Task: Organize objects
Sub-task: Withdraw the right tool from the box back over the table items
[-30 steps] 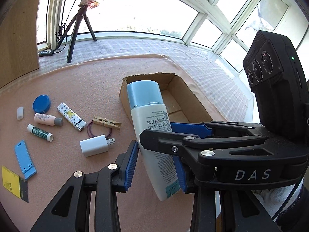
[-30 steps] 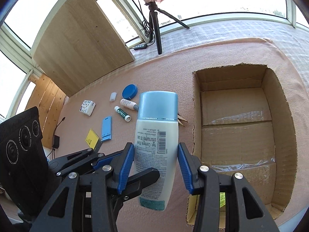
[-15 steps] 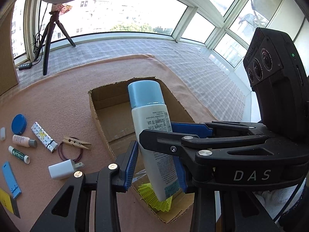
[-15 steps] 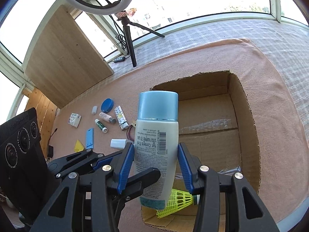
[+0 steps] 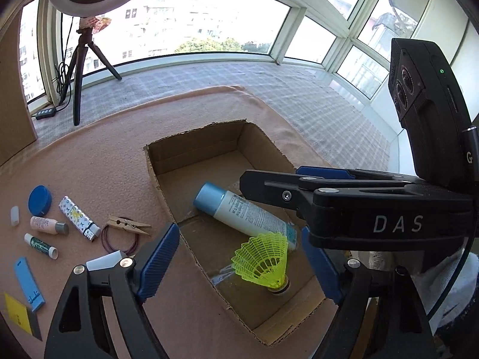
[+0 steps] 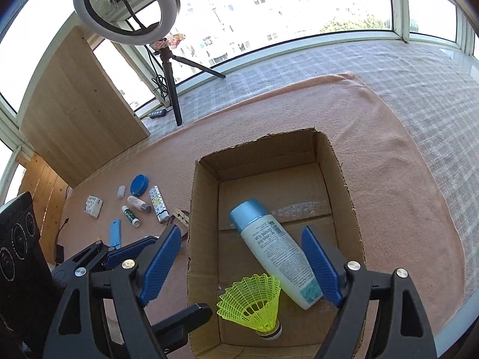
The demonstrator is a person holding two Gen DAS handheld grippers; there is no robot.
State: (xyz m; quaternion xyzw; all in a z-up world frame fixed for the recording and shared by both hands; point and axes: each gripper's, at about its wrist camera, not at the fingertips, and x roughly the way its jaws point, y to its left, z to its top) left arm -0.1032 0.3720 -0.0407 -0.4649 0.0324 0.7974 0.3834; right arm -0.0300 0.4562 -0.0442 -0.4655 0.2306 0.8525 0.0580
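A white bottle with a light blue cap [image 5: 242, 212] [image 6: 275, 248] lies on its side on the floor of the open cardboard box [image 5: 155, 173] [image 6: 344, 179]. Its base rests by a yellow shuttlecock [image 5: 263, 260] [image 6: 251, 302]. My left gripper [image 5: 239, 264] and right gripper [image 6: 242, 260] hover together over the box's near end. The jaws of both are opening, their blue pads stand wide apart, and nothing is pressed between them. The bottle lies below them, free of the pads. The right gripper's arm [image 5: 329, 197] crosses the left wrist view.
Small items lie on the pink cloth left of the box: a blue cap [image 5: 39, 200], patterned lighter [image 5: 79, 220], clothespin [image 5: 128, 226], white charger [image 5: 104, 260], lip balm [image 5: 40, 245] and blue strip [image 5: 28, 282]. A ring-light tripod [image 6: 172, 83] and wooden board [image 6: 77, 104] stand behind.
Both grippers carried the bottle over the box, then opened. The bottle left their pads and now lies on its side inside the box beside the shuttlecock.
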